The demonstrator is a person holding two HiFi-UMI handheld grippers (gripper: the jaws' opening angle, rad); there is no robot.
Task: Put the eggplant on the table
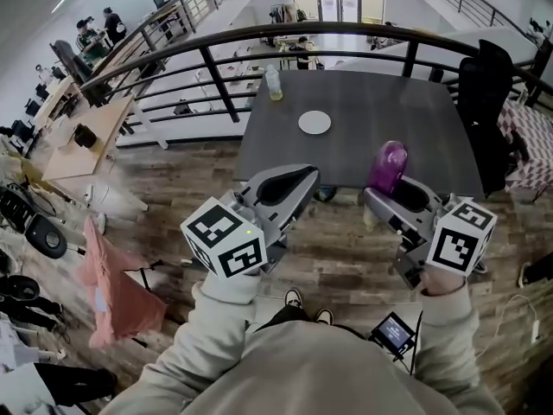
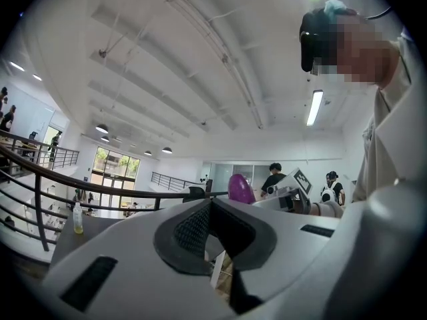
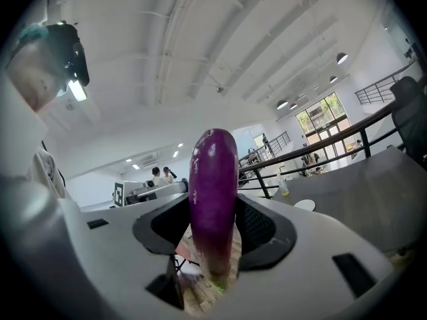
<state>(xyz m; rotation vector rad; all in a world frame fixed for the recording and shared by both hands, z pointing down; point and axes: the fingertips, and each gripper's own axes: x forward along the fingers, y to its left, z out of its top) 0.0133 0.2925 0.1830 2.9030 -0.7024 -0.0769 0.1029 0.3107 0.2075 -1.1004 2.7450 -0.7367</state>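
A purple eggplant (image 1: pixel 386 166) (image 3: pixel 213 199) stands upright between the pads of my right gripper (image 1: pixel 390 194) (image 3: pixel 215 227), which is shut on it. Its green stem end points down. In the head view it hangs at the near edge of the dark grey table (image 1: pixel 371 111), right of the middle. My left gripper (image 1: pixel 295 181) (image 2: pixel 211 210) is level beside it on the left, also at the table's near edge, jaws shut with nothing between them. In the left gripper view the eggplant (image 2: pixel 240 188) shows beyond the jaws to the right.
On the table lie a white round plate (image 1: pixel 314 122) and, at the far left corner, a small bottle (image 1: pixel 274 84). A black chair (image 1: pixel 484 102) stands at the table's right side. A dark railing (image 1: pixel 216 46) runs behind. Wooden floor lies below me.
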